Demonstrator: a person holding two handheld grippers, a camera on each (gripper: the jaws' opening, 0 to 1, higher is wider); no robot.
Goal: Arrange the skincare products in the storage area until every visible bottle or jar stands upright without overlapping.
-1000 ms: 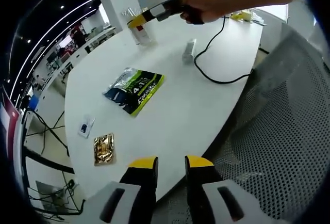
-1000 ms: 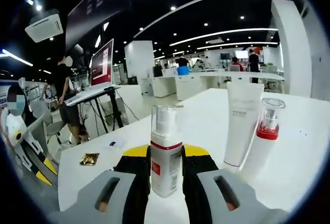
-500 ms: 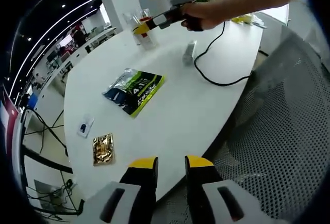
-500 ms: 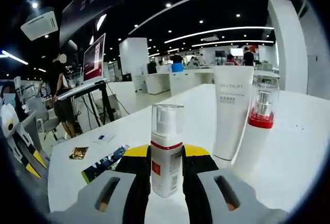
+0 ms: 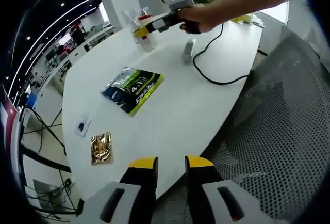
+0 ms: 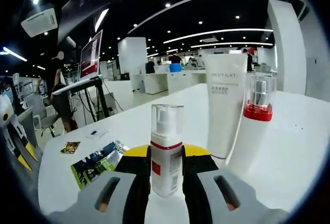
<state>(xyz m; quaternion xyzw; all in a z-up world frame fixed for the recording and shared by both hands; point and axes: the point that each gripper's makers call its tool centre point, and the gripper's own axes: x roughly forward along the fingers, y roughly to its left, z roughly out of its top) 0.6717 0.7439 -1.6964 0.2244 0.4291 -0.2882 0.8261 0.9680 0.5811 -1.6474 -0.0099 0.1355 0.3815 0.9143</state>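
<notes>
Left hand-held gripper [image 5: 170, 168], jaws apart, empty above white table [image 5: 175, 110] edge.

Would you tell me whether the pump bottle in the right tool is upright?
Upright: the pump bottle stands vertical between the right tool's jaws, cap on top.

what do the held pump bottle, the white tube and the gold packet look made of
Pump bottle: looks like white opaque plastic with a clear, glossy cap; the pump shows through it. White tube: smooth matte plastic, probably soft, printed with small lettering. Gold packet: crinkled metallic foil, judging by its shiny, creased surface.
</notes>
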